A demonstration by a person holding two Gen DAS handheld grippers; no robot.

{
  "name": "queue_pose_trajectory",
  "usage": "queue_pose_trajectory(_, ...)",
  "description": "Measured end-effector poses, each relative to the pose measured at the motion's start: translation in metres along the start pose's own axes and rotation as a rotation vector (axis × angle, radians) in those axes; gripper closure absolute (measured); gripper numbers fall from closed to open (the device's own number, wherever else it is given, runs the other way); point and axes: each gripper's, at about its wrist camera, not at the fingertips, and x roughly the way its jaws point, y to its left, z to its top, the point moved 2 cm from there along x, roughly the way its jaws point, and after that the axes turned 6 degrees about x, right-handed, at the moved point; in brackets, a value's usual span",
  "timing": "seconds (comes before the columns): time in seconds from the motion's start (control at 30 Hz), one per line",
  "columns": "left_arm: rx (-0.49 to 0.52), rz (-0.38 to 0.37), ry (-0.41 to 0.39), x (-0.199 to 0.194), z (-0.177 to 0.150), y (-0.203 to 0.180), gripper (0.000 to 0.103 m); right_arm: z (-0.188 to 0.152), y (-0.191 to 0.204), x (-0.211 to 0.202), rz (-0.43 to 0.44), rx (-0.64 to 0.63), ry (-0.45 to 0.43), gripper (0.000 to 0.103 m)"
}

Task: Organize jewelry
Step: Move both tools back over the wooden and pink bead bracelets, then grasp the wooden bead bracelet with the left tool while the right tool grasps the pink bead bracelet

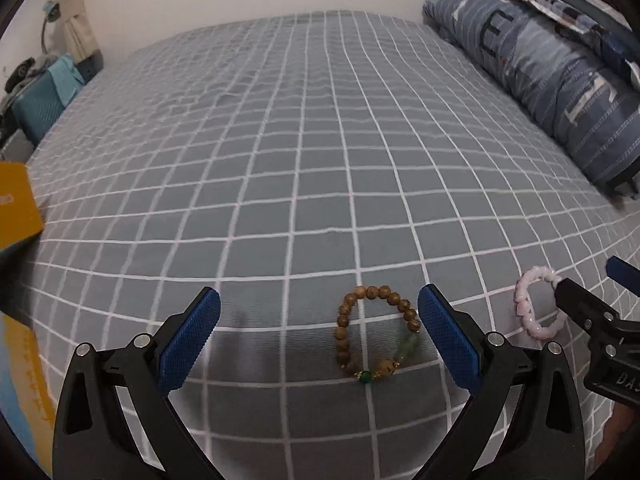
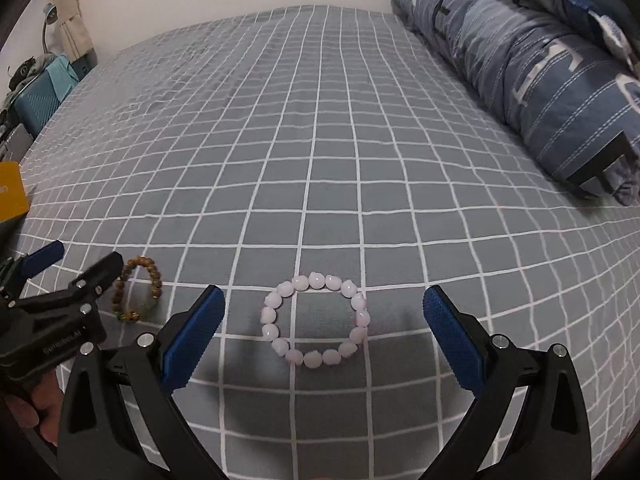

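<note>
A brown wooden bead bracelet (image 1: pixel 374 330) with green beads lies flat on the grey checked bedsheet (image 1: pixel 304 160), between the blue pads of my left gripper (image 1: pixel 320 308), nearer the right pad; that gripper is open. A pink bead bracelet (image 2: pixel 316 320) lies on the sheet between the fingers of my right gripper (image 2: pixel 324 304), also open and holding nothing. In the left wrist view the pink bracelet (image 1: pixel 534 308) shows at the right, partly behind the right gripper's finger. In the right wrist view the brown bracelet (image 2: pixel 138 294) lies beside the left gripper's finger.
A rolled blue patterned quilt (image 2: pixel 532 64) lies along the right side of the bed. A yellow box (image 1: pixel 16 204) sits at the left edge. Beyond the bed's far left corner stand a teal case (image 1: pixel 38 108) and clutter. A hand (image 2: pixel 28 412) holds the left gripper.
</note>
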Motion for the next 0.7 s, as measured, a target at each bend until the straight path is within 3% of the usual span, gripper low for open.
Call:
queue_pose_trajectory(0.2,0.002,-0.056,0.018,0.02,-0.003,-0.008,0.006,-0.002,-0.004,0.023,0.017,0.025,0.056,0.01)
queue_pose_trajectory(0.53,0.02,-0.053,0.056,0.036,-0.013,-0.017,0.008,-0.008,-0.01,0.045,0.03,0.051,0.114,0.021)
queue_pose_trajectory(0.7,0.032,-0.067,0.062,0.035,-0.014,-0.023,0.022,-0.01,-0.011,0.052,0.015,0.043,0.125,0.028)
